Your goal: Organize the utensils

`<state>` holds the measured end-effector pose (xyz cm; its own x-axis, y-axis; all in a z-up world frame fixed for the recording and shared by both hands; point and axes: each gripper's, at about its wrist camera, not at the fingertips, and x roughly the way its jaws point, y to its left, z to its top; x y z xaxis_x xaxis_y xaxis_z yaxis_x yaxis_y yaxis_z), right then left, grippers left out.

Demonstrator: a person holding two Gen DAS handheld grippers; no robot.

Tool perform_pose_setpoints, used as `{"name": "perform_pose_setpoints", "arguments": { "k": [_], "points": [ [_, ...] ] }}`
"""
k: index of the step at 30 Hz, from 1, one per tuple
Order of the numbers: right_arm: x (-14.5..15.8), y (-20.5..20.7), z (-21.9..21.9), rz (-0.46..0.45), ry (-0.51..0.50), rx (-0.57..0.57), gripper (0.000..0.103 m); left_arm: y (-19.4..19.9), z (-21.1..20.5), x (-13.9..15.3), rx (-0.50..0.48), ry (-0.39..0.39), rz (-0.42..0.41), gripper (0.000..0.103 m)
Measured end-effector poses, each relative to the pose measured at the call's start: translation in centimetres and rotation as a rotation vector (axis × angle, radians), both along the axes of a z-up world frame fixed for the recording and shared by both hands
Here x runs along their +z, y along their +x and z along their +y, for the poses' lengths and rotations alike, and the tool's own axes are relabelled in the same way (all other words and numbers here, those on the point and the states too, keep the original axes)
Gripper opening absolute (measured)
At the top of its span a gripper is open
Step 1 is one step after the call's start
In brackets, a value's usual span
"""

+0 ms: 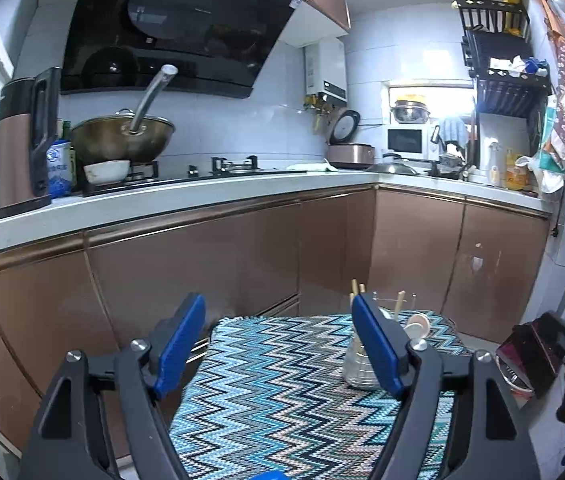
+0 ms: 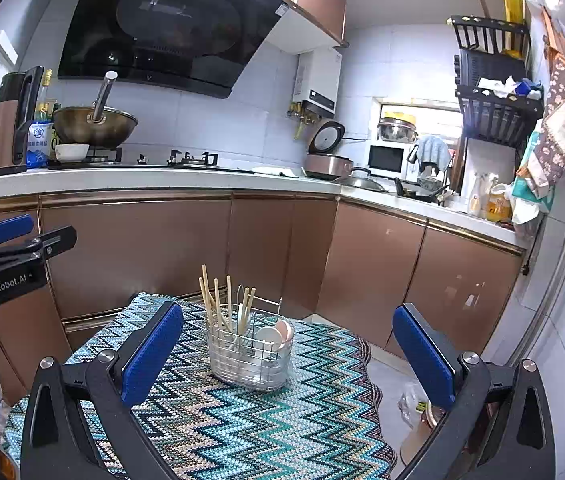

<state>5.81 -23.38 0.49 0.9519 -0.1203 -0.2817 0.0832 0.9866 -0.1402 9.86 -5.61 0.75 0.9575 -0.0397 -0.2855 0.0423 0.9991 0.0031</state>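
Observation:
A wire utensil basket stands on the table's zigzag cloth. Several wooden chopsticks stand upright in it, beside white spoons. My right gripper is open, short of the basket, and its blue pads touch nothing. In the left wrist view my left gripper is also open, over the cloth, with nothing between its jaws. The basket shows partly behind its right finger, and a spoon pokes out. The left gripper also appears at the left edge of the right wrist view.
Brown cabinets and an L-shaped white counter stand behind the table. A wok, a kettle, a rice cooker and a microwave sit on it. A plastic bag lies on the floor, right of the table.

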Motion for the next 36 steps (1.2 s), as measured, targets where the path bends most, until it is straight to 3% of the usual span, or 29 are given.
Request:
{"name": "perform_pose_setpoints", "arguments": {
  "k": [8, 36],
  "points": [
    [0.9, -1.5, 1.1, -0.049, -0.003, -0.025, 0.103, -1.7, 1.9, 0.5, 0.016, -0.009, -0.049, 0.075],
    [1.5, -4.0, 0.8, -0.109, 0.033, -0.056, 0.103, -4.2, 2.3, 0.6, 0.0, -0.041, -0.077, 0.075]
  ]
}}
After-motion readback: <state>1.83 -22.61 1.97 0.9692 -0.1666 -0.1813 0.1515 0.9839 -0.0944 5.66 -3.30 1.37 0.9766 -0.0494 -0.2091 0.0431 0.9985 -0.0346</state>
